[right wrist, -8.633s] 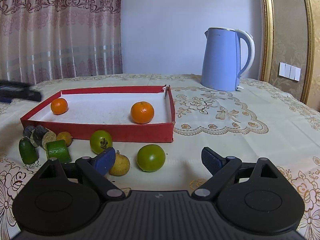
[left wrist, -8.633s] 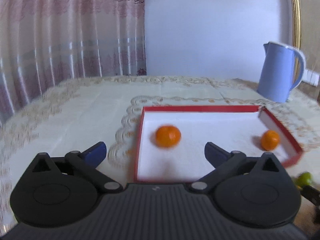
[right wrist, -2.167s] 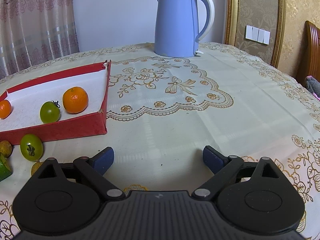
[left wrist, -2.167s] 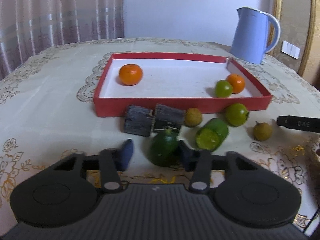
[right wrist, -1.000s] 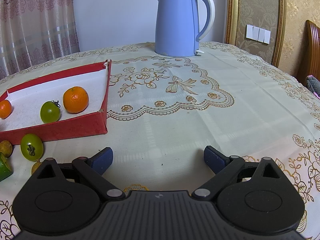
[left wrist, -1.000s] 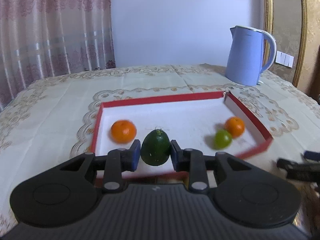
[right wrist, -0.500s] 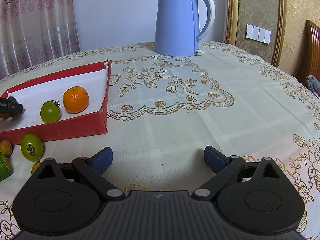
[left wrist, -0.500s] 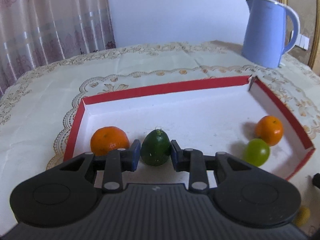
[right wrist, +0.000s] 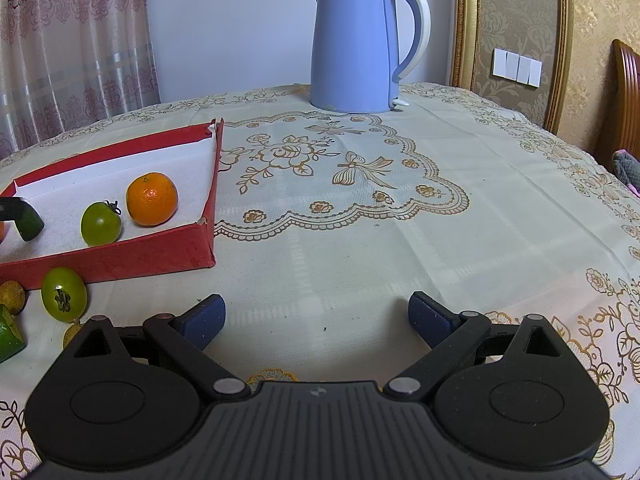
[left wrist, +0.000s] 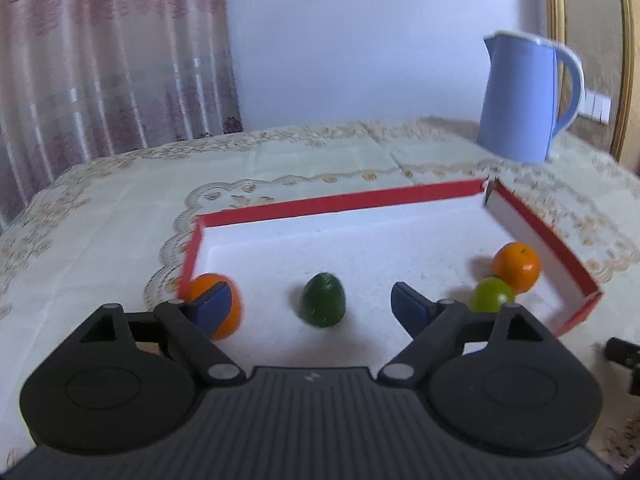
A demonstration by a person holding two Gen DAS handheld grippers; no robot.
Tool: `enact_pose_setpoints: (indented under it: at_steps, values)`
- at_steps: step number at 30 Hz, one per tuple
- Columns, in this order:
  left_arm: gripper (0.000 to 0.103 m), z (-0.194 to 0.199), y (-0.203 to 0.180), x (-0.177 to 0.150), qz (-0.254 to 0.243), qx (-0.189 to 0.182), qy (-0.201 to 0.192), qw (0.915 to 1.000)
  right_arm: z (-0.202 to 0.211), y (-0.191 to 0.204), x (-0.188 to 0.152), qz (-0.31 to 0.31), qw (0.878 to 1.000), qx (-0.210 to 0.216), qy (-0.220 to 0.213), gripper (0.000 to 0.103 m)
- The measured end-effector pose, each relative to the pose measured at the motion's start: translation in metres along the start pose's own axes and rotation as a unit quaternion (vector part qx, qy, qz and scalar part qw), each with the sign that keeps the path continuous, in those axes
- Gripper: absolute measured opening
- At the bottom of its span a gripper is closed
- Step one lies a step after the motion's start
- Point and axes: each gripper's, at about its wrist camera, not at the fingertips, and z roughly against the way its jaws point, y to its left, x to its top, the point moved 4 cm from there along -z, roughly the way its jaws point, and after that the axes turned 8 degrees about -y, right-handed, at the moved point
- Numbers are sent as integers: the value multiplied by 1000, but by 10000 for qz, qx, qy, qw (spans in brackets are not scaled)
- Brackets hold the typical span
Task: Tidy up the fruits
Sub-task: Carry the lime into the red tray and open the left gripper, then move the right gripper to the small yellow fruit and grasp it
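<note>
— Table first: how much fruit is off it and into the tray?

— Four pieces lie in the tray ahead of the left tongs, whose jaws are spread wide and empty. A dark green fruit sits between the blue pads, touching neither. One orange shows behind the left pad; another orange and a green tomato touch each other beyond the right pad.

— And what's left?

— Left of the right tongs, also gaping and empty: a second green tomato just outside the tray wall, a small brown fruit and a cut green piece at the edge. Roughly halfway, I'd judge.
</note>
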Motion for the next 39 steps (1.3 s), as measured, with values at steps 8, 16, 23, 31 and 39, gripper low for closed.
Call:
enact_pose_setpoints:
  at_steps: [8,16,23,31,39]
  values:
    - [91,64,24,-35,336,-82,-52,9994,0,-1,0,0,10000,1,1,99]
    - [92,79,39,-76,452,-50,259,9986,0,-1,1,-2,10000,4,1,99]
    - [95,74,44,-87,408,139,249,9988,13,5,-3,-39,9992,326,-248,99]
    - [99,71,45,-88,359,260,271,9987,61,56,-10,571,9891,1135,-746,98]
    - [103,71,47,-89,356,323,276,9985,56,87,-15,1035,9830,1440,-476,59]
